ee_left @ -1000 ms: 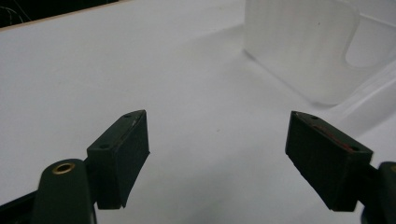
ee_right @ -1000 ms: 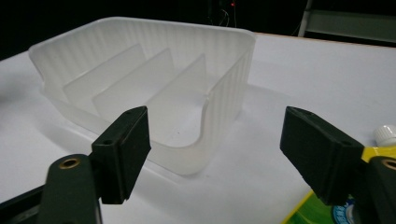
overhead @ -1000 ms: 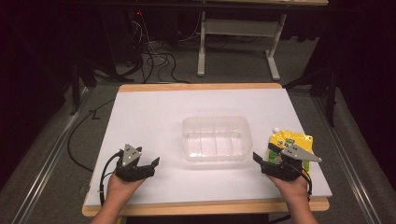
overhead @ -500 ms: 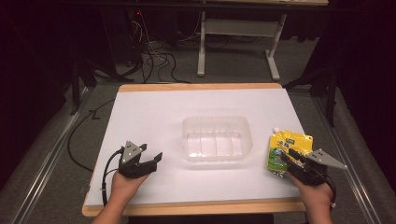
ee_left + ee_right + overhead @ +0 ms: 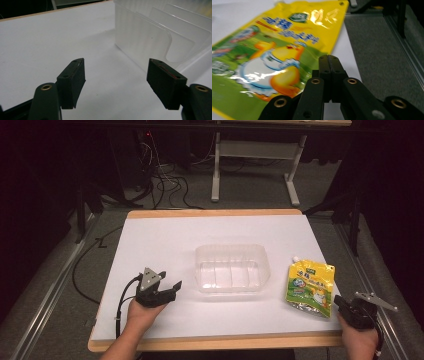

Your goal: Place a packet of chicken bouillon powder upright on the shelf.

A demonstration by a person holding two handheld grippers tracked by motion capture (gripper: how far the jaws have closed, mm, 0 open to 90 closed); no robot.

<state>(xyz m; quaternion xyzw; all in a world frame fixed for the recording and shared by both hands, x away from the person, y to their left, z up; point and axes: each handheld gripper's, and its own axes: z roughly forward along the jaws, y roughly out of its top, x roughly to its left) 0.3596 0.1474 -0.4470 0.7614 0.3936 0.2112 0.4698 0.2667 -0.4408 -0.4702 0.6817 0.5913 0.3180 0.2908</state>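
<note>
Pouch (image 5: 310, 287) flat near bench (image 5: 165, 235) right edge, outside empty tub (image 5: 231, 268) (goal unstated). Left hand-held gripper (image 5: 116, 83) gaping, empty; right hand-held gripper (image 5: 329, 66) closed on nothing.

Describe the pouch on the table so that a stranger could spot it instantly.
On the white table, look right of the clear plastic ribbed tub in the middle. The flat, glossy yellow-and-green spouted pouch lies near the right edge, the table's one colourful thing.
</note>
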